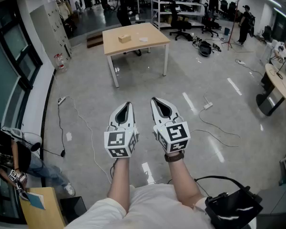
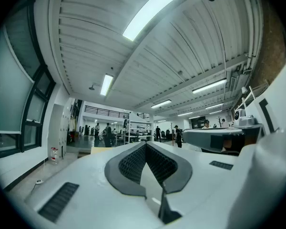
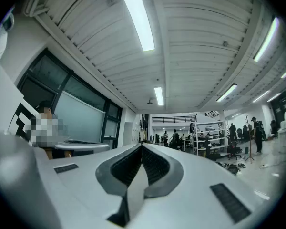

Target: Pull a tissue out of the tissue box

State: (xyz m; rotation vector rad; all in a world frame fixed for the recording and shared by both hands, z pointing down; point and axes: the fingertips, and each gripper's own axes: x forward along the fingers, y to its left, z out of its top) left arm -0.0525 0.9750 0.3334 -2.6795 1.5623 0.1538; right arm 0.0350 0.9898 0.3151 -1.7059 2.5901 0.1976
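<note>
Head view: you hold your left hand-held gripper [image 1: 128, 105] and right hand-held gripper [image 1: 155, 100] side by side over the floor [image 1: 86, 85]. Left gripper view and right gripper view each show jaws pressed together, nothing between them. The tissue box [image 1: 124, 38] sits on the counter [image 1: 136, 46], well ahead of both grippers, slightly left.
</note>
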